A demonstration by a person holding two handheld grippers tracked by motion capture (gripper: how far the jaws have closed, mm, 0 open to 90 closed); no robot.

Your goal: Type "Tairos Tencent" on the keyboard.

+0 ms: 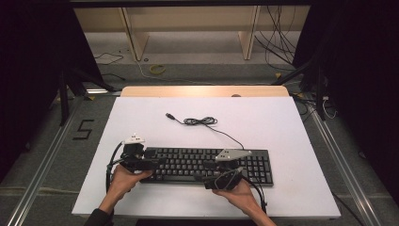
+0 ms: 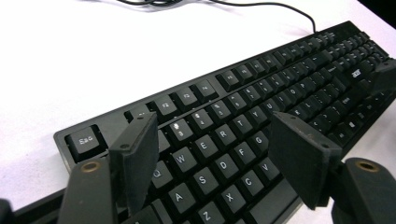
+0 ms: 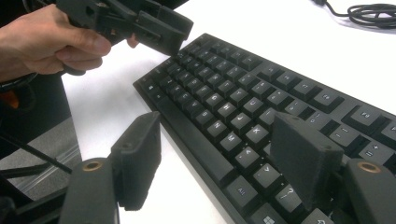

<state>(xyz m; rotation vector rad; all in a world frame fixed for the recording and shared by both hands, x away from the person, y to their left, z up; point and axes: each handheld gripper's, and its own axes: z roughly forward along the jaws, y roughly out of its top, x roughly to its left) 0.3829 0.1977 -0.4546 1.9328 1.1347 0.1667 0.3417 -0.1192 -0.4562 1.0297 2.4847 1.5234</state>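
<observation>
High view: a black keyboard (image 1: 207, 165) lies across the near half of a white table (image 1: 282, 127), and both grippers hover at its near edge. The left gripper (image 1: 153, 162) sits over the keyboard's left end, held in the person's left hand (image 1: 124, 181); the right gripper (image 1: 230, 173) sits over the middle-right of the keys, held in the right hand (image 1: 237, 190). The keyboard's cable (image 1: 202, 121) runs away from both grippers toward the far side of the table, with a small coil and a loose plug at its end.

In the left gripper view, the left gripper (image 2: 215, 154) has its jaws spread wide, released, with nothing clamped. The keyboard (image 2: 261, 93) lies directly below and ahead of them; the letter keys show in the gap between the jaws, and the Esc key sits just beyond the left jaw. Whether the jaw tips touch the keys cannot be told.

In the right gripper view, the right gripper (image 3: 219, 163) is likewise released, jaws wide apart. The keyboard's (image 3: 243, 93) near edge runs between them: one jaw stands over bare table, the other over the bottom rows of keys. Farther ahead the left gripper (image 3: 161, 30) hovers at the keyboard's far corner.
</observation>
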